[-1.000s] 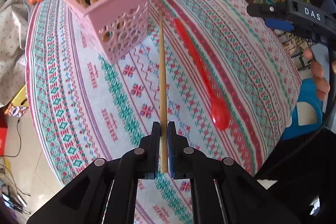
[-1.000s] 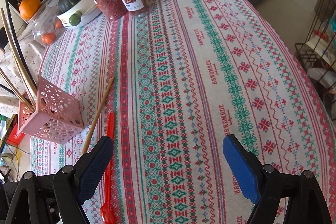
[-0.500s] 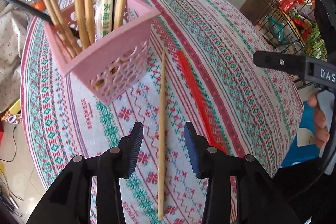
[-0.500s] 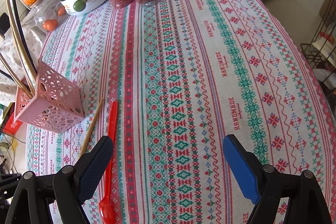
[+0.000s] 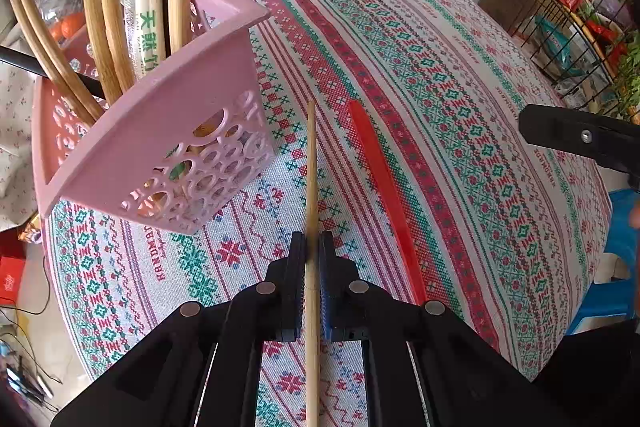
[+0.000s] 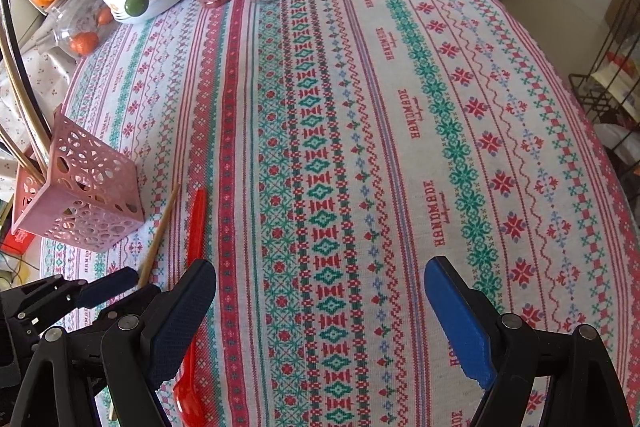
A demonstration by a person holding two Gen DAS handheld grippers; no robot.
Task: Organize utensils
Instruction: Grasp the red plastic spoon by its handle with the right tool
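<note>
The left gripper (image 5: pixel 313 247) is pinching a wooden chopstick (image 5: pixel 311 163) partway along its length, the stick pointing forward over the patterned desk (image 5: pixel 460 107) just beside the pink basket (image 5: pixel 160 147), which holds several more sticks upright. A red spoon (image 5: pixel 384 187) lies on the cloth just right of the chopstick. The right gripper (image 6: pixel 320 311) hovers with its fingers spread wide above the cloth, holding nothing, the spoon's bowl near its left finger.
</note>
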